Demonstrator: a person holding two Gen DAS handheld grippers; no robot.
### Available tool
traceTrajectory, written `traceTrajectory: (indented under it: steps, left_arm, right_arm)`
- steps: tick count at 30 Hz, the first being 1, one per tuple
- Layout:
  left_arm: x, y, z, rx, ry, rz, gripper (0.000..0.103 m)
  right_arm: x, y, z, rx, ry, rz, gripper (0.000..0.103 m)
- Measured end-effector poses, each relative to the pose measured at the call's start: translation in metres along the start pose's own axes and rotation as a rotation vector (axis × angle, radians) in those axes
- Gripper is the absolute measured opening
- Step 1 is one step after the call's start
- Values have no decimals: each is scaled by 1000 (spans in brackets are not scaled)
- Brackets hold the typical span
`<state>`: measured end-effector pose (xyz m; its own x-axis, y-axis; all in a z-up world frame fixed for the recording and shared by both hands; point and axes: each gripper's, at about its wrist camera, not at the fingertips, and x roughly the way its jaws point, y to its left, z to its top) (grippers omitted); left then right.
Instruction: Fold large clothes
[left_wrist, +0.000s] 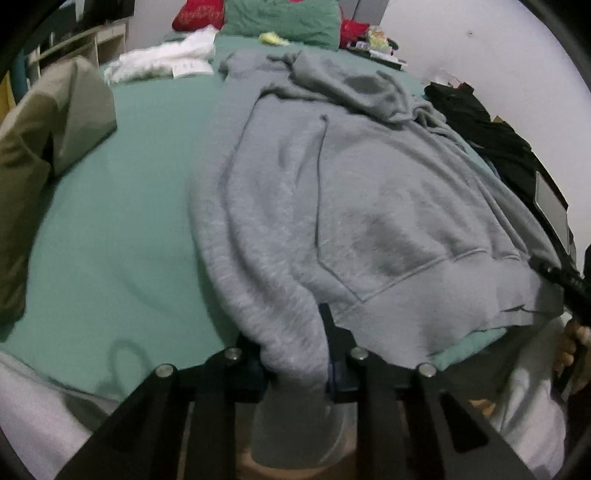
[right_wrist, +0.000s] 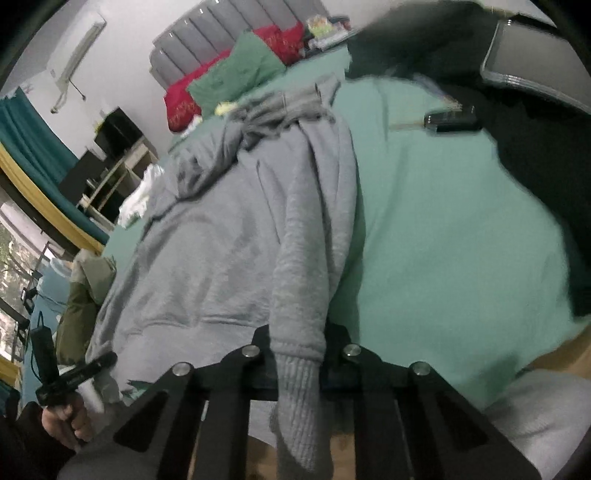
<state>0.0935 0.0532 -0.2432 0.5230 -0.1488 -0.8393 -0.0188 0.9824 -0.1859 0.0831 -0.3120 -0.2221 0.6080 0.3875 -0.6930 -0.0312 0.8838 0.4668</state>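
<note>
Hoodie (left_wrist: 369, 206), grey, spread face-up on the green bed (left_wrist: 122, 206). My left gripper (left_wrist: 295, 365) clamps 1 sleeve cuff, my right gripper (right_wrist: 299, 362) the other, both at 6 o'clock. Sleeve-folding stage; next, I judge, carry both cuffs toward 12 o'clock across the chest.

light: dim, soft, even | shadows: faint | blur: motion smear far right, right wrist view | edges: strong fisheye bend, dark corners

Green-sheeted bed (left_wrist: 129, 177), grey padded headboard (right_wrist: 221, 33)

Green bedsheet (left_wrist: 129, 206); red pillow (left_wrist: 199, 14); green pillow (left_wrist: 284, 18); black clothes (left_wrist: 480, 122); white garment (left_wrist: 162, 59).
</note>
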Motion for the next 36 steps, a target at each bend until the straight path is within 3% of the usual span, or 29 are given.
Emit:
traceTrajectory:
  steps: [7,11,24,29,36]
  left_arm:
    - [-48,0,2,-51,-87,-86,17]
    - [-78,-1,3,-51,-125,-112,17]
    - [-164,8,-14,-66,-223,-170,17]
    - [-198,3,-14,-38,-267,-162,17]
    - [-248,5,-11,-61,-318,-205,17]
  right_arm:
    - [-27,-5,-6,141,-59,152,10]
    - [-54,17,-8,55,-95,134,10]
    - [-131,12,-11,118,-185,224,9]
    - [-165,27,-7,70,-227,233,9]
    - [-221,46,6,17,-308,275,9]
